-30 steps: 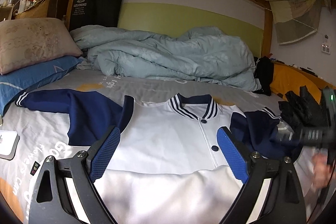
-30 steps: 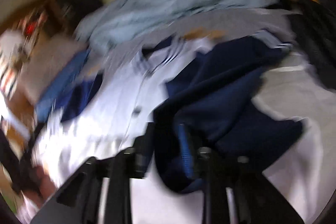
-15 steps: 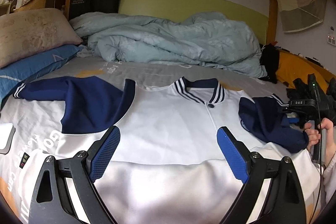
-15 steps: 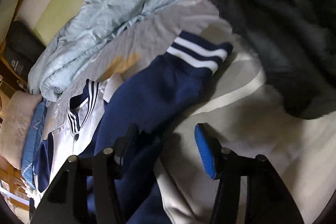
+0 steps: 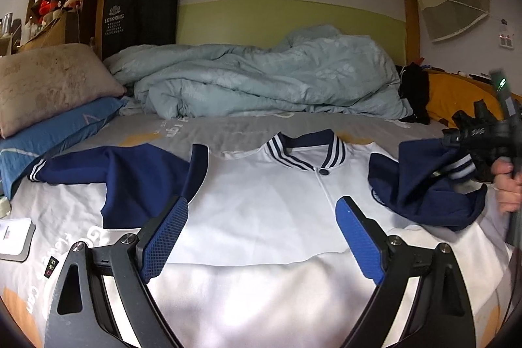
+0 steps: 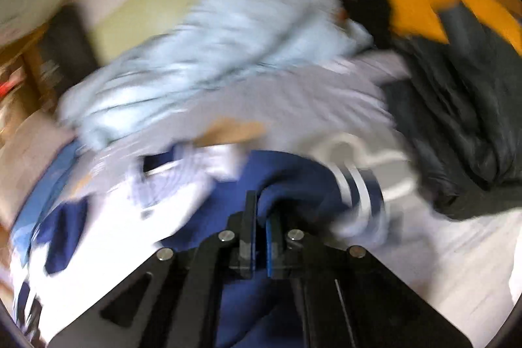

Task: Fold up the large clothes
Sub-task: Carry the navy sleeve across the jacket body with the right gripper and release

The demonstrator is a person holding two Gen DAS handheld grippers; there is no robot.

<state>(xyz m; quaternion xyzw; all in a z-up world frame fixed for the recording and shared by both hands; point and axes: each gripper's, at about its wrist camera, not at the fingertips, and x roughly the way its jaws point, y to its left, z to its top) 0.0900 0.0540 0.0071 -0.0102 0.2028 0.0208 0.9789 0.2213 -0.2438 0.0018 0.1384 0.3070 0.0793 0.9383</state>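
Note:
A white varsity jacket [image 5: 261,211] with navy sleeves and a striped collar lies face up on the bed. Its one navy sleeve [image 5: 107,172] stretches out flat to the left. The other navy sleeve [image 5: 427,185] is bunched at the right, its striped cuff lifted. My left gripper [image 5: 259,234] hovers open over the jacket's lower front, nothing between its blue pads. My right gripper [image 6: 261,214] is shut on the navy sleeve [image 6: 293,185] near the striped cuff [image 6: 355,188]; that view is blurred. A hand [image 5: 507,188] holds the right gripper at the right edge.
A crumpled pale blue duvet [image 5: 261,80] lies along the back wall. Pillows [image 5: 49,87] are stacked at the left, and a white device [image 5: 13,237] lies near them. Dark clothing [image 6: 456,119] and an orange cover [image 5: 456,97] lie at the right.
The right gripper's jaws closed on the navy sleeve and lifted its striped cuff end. The left gripper stayed open over the jacket, barely shifting.

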